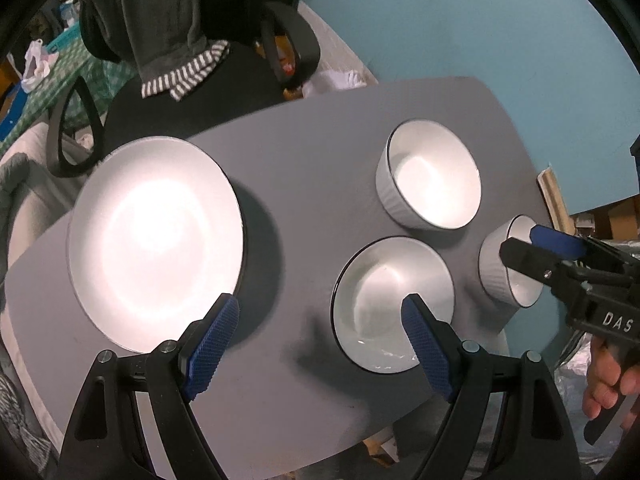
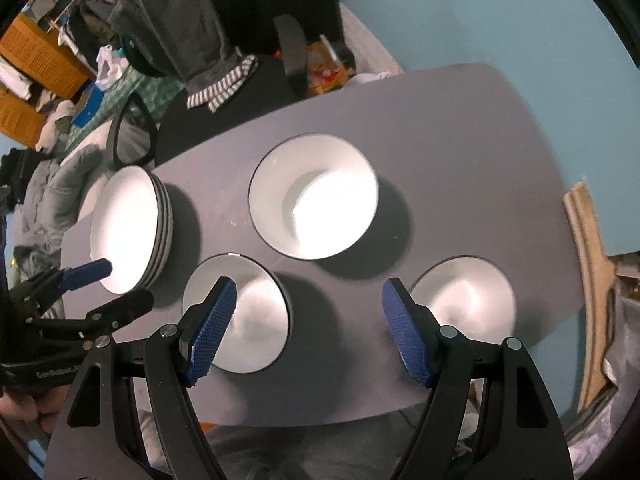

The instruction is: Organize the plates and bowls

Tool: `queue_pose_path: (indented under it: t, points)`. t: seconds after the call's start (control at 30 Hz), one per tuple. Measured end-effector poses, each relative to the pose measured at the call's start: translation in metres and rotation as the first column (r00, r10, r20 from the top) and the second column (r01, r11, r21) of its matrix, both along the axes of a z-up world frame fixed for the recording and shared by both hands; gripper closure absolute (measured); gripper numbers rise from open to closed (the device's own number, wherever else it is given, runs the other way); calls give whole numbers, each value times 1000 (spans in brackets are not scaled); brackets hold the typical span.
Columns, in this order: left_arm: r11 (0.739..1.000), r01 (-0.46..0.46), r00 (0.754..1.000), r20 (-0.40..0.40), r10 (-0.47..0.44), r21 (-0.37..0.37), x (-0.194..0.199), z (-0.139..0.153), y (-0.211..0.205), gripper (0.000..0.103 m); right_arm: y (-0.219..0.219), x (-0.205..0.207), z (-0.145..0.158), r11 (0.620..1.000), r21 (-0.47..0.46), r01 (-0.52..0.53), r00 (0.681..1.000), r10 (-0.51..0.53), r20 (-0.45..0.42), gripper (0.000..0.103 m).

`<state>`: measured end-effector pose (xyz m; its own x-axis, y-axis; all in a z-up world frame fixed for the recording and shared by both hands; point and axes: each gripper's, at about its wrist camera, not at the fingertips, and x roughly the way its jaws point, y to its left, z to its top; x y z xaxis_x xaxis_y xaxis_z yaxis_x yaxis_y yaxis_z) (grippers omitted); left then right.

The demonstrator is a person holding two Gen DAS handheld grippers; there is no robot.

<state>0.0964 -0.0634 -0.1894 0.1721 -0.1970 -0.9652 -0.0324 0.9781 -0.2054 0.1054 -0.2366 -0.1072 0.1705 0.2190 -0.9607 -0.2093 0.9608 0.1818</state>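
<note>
On the grey table (image 1: 300, 152) a stack of white plates (image 1: 156, 240) sits at the left. Three white black-rimmed bowls stand to its right: a near one (image 1: 394, 304), a far one (image 1: 430, 176) and a ribbed one (image 1: 508, 272) at the right edge. My left gripper (image 1: 320, 340) is open above the bare table between the plates and the near bowl. My right gripper (image 2: 310, 328) is open and holds nothing, above the gap between the near bowl (image 2: 240, 312) and the right bowl (image 2: 464, 300). In the left wrist view it partly hides the ribbed bowl.
A black office chair (image 2: 224, 112) draped with a grey garment and a striped cloth stands behind the table. A wooden strip (image 2: 592, 264) leans past the table's right edge. The wall (image 1: 480, 32) beyond is teal. A hand (image 1: 608, 384) grips the right tool.
</note>
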Motion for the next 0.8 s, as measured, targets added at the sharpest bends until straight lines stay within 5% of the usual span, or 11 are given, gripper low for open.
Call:
queue_pose_path:
  t: [0.8]
  points:
    - [995, -70, 987, -150, 59, -71, -6, -75, 1, 18, 20, -7, -65, 993, -32, -110, 985, 105, -134, 29]
